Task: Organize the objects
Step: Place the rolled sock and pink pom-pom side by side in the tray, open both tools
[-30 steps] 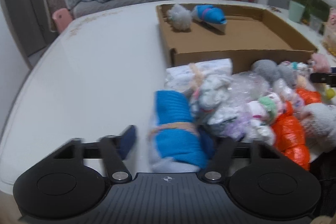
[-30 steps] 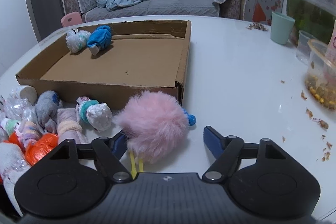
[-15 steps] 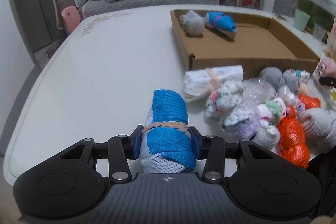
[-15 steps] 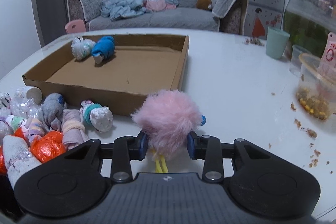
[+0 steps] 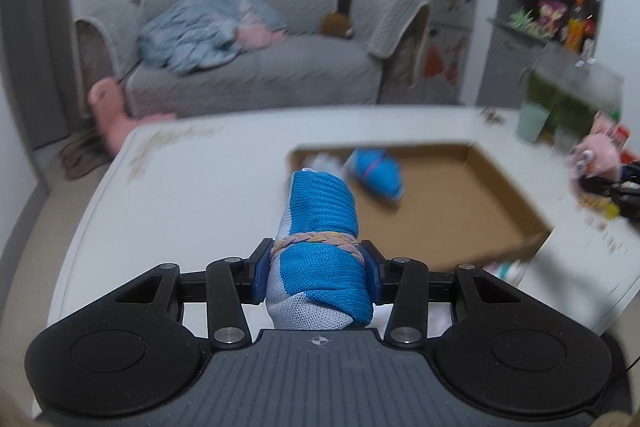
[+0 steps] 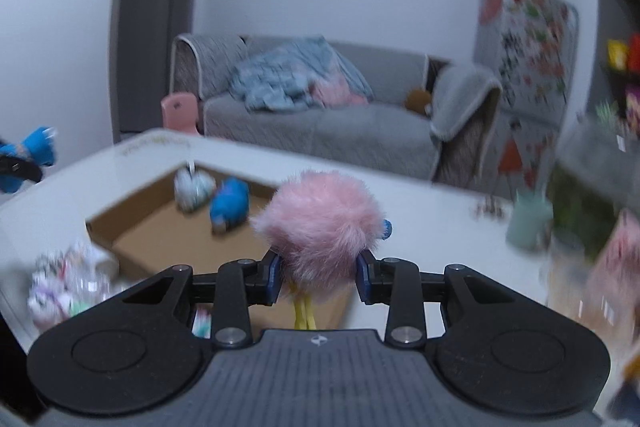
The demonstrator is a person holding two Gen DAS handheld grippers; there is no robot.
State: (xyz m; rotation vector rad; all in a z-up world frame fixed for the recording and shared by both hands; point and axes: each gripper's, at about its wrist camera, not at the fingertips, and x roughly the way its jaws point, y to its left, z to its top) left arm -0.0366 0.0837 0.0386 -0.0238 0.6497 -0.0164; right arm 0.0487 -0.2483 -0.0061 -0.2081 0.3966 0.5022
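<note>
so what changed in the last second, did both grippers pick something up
Yes. The left gripper closed on the blue sock roll, the right gripper on the pink pompom, and both lifted them off the table. The cardboard box and its two rolls stayed put.

Ahead of your fingers lies a white table (image 5: 200,195) with a rounded far edge. On it, just beyond and to the right of the left fingers, sits a shallow open cardboard box (image 5: 492,187). Below and left of the right fingers, against the box's near wall, a blurred heap of small wrapped bundles (image 6: 68,291) rests on the table. Far to the right stand a pale green cup (image 6: 528,223) and scattered crumbs (image 6: 490,207).
</note>
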